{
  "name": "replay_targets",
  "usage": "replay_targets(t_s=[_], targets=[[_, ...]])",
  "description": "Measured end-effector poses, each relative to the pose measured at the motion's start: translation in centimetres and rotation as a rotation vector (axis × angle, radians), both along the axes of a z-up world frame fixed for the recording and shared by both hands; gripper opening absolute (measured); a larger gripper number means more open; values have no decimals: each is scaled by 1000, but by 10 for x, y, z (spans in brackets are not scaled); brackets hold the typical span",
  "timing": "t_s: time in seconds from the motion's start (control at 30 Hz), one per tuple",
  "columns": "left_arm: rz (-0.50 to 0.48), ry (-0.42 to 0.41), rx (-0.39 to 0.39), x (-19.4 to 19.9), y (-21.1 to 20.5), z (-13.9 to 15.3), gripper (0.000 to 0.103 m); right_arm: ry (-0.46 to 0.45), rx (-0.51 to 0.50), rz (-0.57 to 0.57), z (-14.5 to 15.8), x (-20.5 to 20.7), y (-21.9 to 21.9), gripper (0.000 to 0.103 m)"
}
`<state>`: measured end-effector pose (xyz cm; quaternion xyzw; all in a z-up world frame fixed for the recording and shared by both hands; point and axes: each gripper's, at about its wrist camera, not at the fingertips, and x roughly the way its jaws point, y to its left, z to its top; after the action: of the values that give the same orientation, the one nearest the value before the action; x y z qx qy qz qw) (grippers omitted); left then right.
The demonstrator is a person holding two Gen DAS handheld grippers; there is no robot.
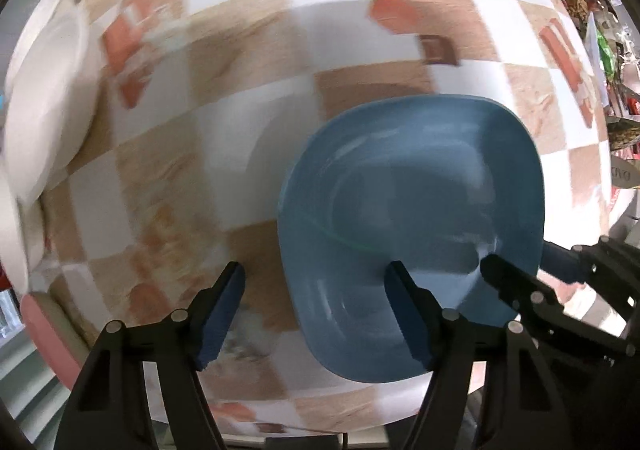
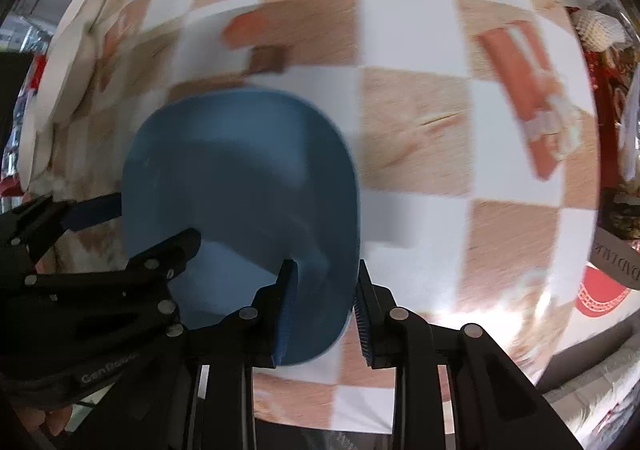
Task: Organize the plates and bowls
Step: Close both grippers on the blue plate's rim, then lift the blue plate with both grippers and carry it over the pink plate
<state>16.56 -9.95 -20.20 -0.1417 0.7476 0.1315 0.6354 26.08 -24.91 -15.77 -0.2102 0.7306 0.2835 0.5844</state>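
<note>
A blue squarish bowl (image 1: 416, 217) is over the checkered tablecloth; it also shows in the right wrist view (image 2: 240, 185). My right gripper (image 2: 326, 314) has its jaws on either side of the bowl's right rim, shut on it. My left gripper (image 1: 316, 302) is open; its right finger (image 1: 408, 310) is inside the bowl and its left finger (image 1: 224, 310) is outside, over the cloth. The left gripper also shows in the right wrist view (image 2: 120, 234) at the bowl's left side.
White plates (image 1: 44, 105) stand stacked at the table's left edge, also seen in the right wrist view (image 2: 60, 61). Cluttered items (image 1: 600, 49) lie beyond the right table edge. A red-and-white object (image 2: 600, 294) lies at the right.
</note>
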Motion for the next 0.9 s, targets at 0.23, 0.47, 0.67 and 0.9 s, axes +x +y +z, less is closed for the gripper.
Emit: replay_targets(t_s=[0.23, 0.47, 0.67, 0.9], targets=[[25, -7, 27, -32, 34, 3, 73, 59, 49, 33, 1, -45, 26, 30], [-7, -32, 21, -26, 60, 2, 73, 84, 53, -52, -2, -37, 17, 31], [-20, -51, -26, -22, 43, 2, 53, 105, 52, -126, -4, -24, 8, 31], [-36, -30, -43, -22, 13, 9, 35, 105, 12, -105, -8, -38, 17, 20]])
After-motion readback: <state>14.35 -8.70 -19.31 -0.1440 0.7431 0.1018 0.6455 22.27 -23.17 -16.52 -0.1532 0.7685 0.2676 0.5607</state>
